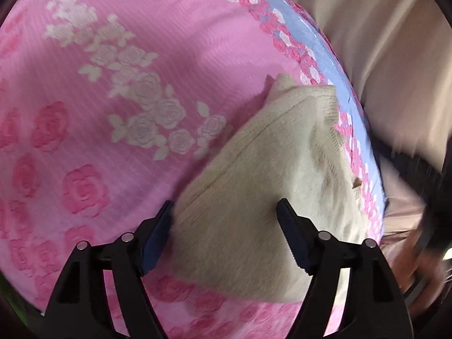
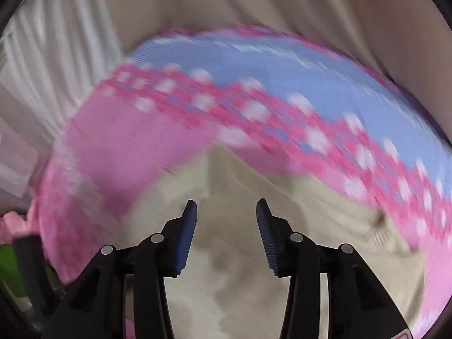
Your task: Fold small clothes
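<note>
A small cream knitted garment (image 1: 254,186) lies folded on a pink bedspread with rose patterns (image 1: 99,84), close to its blue-bordered edge (image 1: 333,56). My left gripper (image 1: 226,209) stands open just above the garment's near end, its blue-padded fingers (image 1: 158,234) wide apart with nothing pinched. In the blurred right wrist view the same cream garment (image 2: 226,268) lies below my right gripper (image 2: 226,207), whose jaws stand partly apart and hold nothing. A small brown mark (image 1: 356,182) shows near the garment's right edge.
Beige curtain folds (image 1: 367,28) hang past the bed's blue border (image 2: 282,79). A person's hand and dark sleeve (image 1: 423,240) show at the right edge of the left wrist view. Something green (image 2: 8,268) and pink ruffled cloth (image 2: 11,223) sit at the far left.
</note>
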Demonstrator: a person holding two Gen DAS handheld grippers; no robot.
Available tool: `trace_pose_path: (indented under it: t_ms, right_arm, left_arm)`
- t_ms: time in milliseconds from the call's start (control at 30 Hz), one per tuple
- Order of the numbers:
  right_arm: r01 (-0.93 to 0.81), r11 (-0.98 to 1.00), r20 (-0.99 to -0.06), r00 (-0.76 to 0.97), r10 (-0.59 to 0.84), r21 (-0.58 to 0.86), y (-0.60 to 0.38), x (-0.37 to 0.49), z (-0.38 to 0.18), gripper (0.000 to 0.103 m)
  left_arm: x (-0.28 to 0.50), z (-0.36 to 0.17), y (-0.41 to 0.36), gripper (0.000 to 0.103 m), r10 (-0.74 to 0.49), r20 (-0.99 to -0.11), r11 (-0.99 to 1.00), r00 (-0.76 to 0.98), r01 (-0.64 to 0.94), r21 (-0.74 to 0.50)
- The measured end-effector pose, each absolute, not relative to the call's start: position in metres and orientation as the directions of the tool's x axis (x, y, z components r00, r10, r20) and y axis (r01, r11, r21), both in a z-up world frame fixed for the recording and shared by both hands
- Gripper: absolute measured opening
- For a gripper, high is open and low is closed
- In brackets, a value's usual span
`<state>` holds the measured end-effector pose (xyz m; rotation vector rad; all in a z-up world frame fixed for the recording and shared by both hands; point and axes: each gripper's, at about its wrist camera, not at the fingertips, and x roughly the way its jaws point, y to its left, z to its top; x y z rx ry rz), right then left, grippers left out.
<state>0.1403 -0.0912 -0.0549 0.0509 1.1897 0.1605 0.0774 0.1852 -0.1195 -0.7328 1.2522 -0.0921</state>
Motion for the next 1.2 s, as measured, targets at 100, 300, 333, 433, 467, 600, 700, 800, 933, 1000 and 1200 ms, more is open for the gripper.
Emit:
trace_pose_path:
  t_ms: [100, 300, 333, 433, 467, 600, 700, 800, 933, 1000, 1200]
  right_arm:
    - [0.050, 0.991, -0.927, 0.363, 0.098, 0.124, -0.147, 0.108, -0.070, 0.033]
    - [0.091, 0.995, -0.951, 0.309, 0.019, 0.050, -0.177, 0.084, -0.111, 0.029]
    - [0.079, 0.996, -0.949, 0.315, 0.013, 0.040, -0.174, 0.082, -0.112, 0.029]
    - [0.054, 0.998, -0.949, 0.316, -0.005, 0.012, -0.167, 0.083, -0.113, 0.031]
    - [0.047, 0.999, -0.949, 0.316, -0.006, 0.009, -0.166, 0.084, -0.113, 0.032]
    - [0.043, 0.999, -0.948, 0.317, 0.009, 0.024, -0.168, 0.088, -0.117, 0.033]
    - [0.048, 0.996, -0.947, 0.317, 0.050, 0.068, -0.175, 0.087, -0.117, 0.034]
    - [0.110, 0.969, -0.923, 0.344, 0.172, 0.222, -0.202, 0.076, -0.105, 0.033]
    - [0.238, 0.915, -0.886, 0.414, 0.207, 0.325, -0.269, 0.035, -0.090, 0.030]
    - [0.306, 0.883, -0.871, 0.450, 0.195, 0.356, -0.307, 0.008, -0.082, 0.030]
    - [0.434, 0.782, -0.839, 0.507, 0.199, 0.448, -0.382, -0.059, -0.078, 0.033]
  left_arm:
    - [0.093, -0.118, 0.172, 0.081, -0.452, -0.815, 0.787, 0.362, -0.268, -0.556]
    - [0.114, -0.120, 0.148, 0.022, -0.541, -0.777, 0.751, 0.323, -0.231, -0.619]
    - [0.114, -0.114, 0.148, 0.021, -0.557, -0.759, 0.732, 0.336, -0.234, -0.640]
    - [0.108, -0.081, 0.141, 0.018, -0.615, -0.694, 0.688, 0.374, -0.174, -0.704]
    - [0.107, -0.068, 0.135, 0.018, -0.629, -0.677, 0.683, 0.383, -0.145, -0.716]
    - [0.103, -0.024, 0.095, 0.015, -0.719, -0.594, 0.631, 0.362, -0.018, -0.775]
    - [0.097, -0.008, 0.055, 0.014, -0.768, -0.566, 0.608, 0.300, 0.064, -0.791]
    - [0.089, -0.002, 0.008, 0.014, -0.784, -0.581, 0.613, 0.218, 0.130, -0.779]
    - [0.081, 0.011, -0.051, 0.012, -0.796, -0.583, 0.606, 0.163, 0.228, -0.762]
    - [0.076, 0.012, -0.085, 0.009, -0.814, -0.572, 0.577, 0.103, 0.262, -0.774]
    - [0.044, -0.009, -0.175, 0.010, -0.744, -0.668, 0.617, -0.009, 0.373, -0.693]
